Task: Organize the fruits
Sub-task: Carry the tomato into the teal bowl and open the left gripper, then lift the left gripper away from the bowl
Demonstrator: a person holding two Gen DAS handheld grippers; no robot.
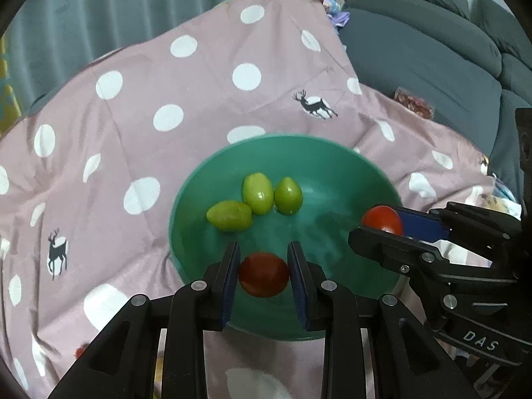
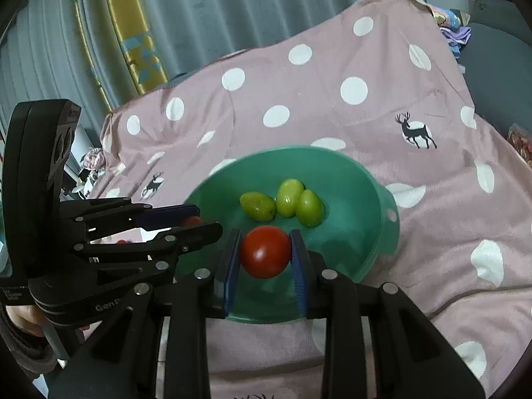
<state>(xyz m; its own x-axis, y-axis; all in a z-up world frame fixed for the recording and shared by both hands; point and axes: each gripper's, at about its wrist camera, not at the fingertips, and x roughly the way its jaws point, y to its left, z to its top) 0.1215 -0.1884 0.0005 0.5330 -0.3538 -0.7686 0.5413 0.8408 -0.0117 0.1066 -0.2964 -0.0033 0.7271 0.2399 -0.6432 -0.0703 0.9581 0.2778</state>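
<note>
Over the green bowl (image 1: 332,166), both tongs pinch a red tomato each: the left tongs (image 1: 263,274) hold theirs (image 1: 262,277) above the near rim, the right tongs (image 2: 265,254) hold theirs (image 2: 265,255) just inside it. Three green fruits (image 2: 282,204) lie clustered at the bowl's middle, on the dotted pink cloth (image 2: 332,76).

Matt cloth sheet (image 1: 199,106), smooth green bowl (image 1: 332,166), glossy tomato (image 2: 265,251), black plastic gripper (image 2: 265,259).

"DAS" stands on the right claw (image 1: 382,229) body — "Gen" on the left claw (image 2: 196,224) body.
</note>
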